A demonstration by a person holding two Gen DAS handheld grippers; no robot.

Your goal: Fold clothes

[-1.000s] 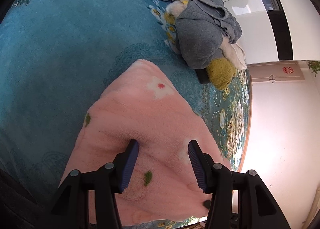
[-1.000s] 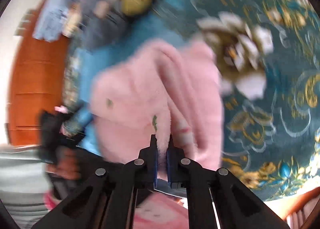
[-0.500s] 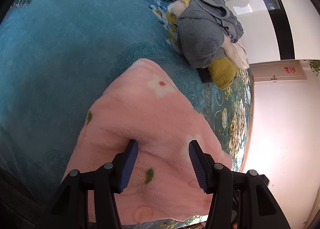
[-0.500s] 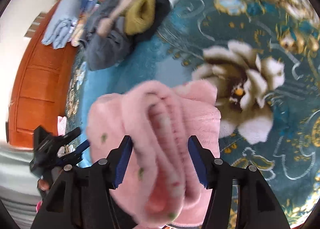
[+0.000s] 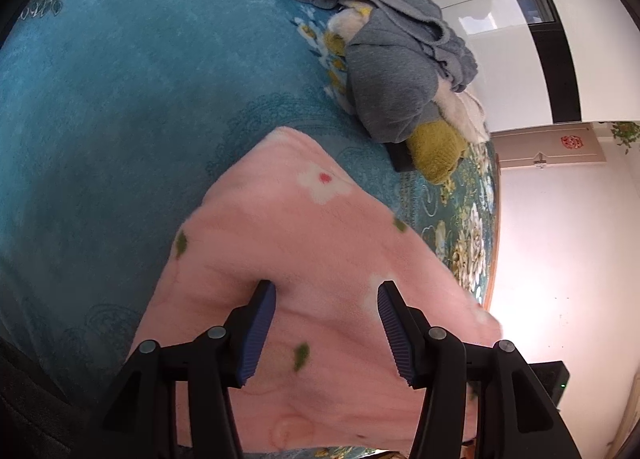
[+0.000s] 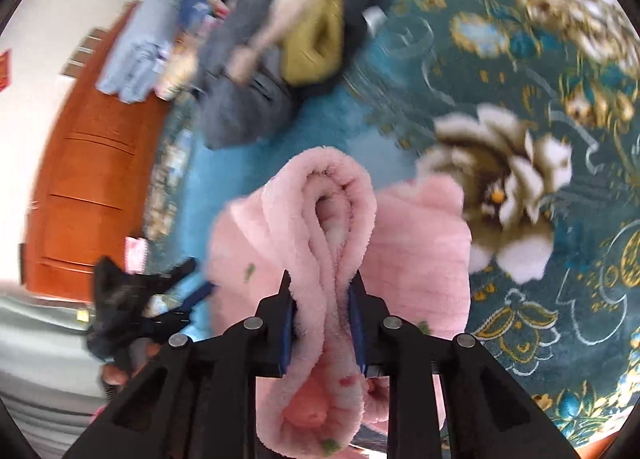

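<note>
A pink fleece garment (image 5: 320, 227) with small flower and leaf prints lies on the blue floral bedspread (image 5: 120, 99). My left gripper (image 5: 326, 323) stands open, and both fingertips rest on the flat fleece near its closest edge. In the right wrist view a thick rolled fold (image 6: 340, 195) of the same pink garment (image 6: 420, 243) rises between the blue pads. My right gripper (image 6: 322, 299) is closing on it, and the pads press into the fleece from both sides. The left gripper (image 6: 192, 279) shows blurred at the garment's left edge, with a hand (image 6: 120, 371) behind it.
A heap of grey clothes (image 5: 392, 71) with a yellow-green knit piece (image 5: 436, 151) and a dark flat object (image 5: 400, 157) lies beyond the pink garment. The bed's edge (image 5: 494, 239) runs along the right. Orange-brown wooden furniture (image 6: 88, 163) stands beside the bed.
My right gripper let go of a thin pinch, opened wide, then closed around a thicker rolled fold and rose. The left gripper and the fleece under it stayed still.
</note>
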